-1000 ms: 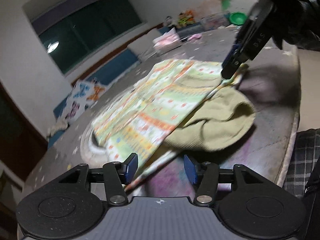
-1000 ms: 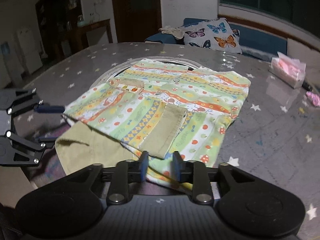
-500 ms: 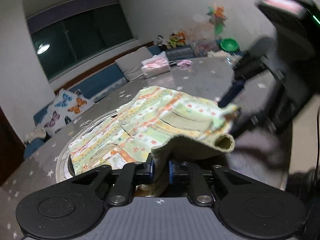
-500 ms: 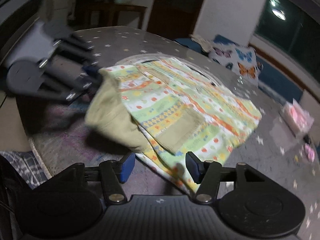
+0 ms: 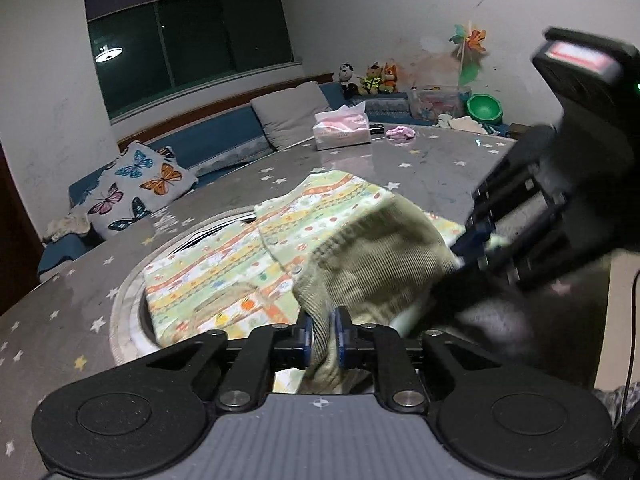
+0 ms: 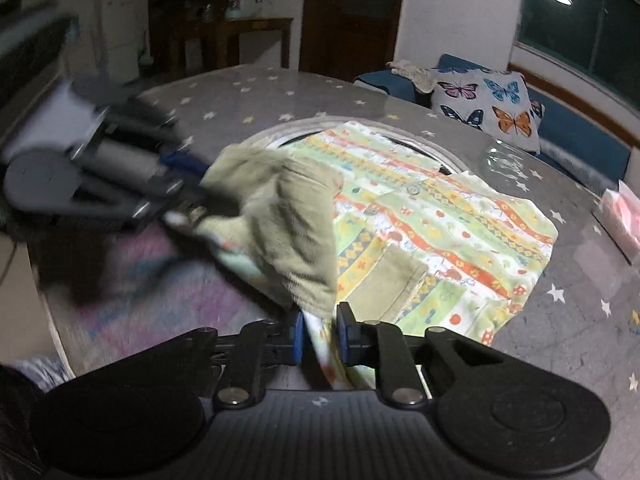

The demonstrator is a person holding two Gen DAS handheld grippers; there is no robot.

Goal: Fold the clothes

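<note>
Patterned garment (image 5: 240, 276) gripped by both claws, left (image 5: 322, 334), right (image 6: 319, 336), tissue box (image 5: 341, 127) beyond

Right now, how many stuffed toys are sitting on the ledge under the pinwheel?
3, side by side at the ledge's end: a black-and-white panda leftmost, a yellow-vested bear in the middle, an orange animal rightmost. More may be hidden behind them.

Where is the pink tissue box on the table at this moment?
In the left wrist view the pink tissue box stands at the table's far edge, beyond the patterned garment, before the grey cushion.
</note>
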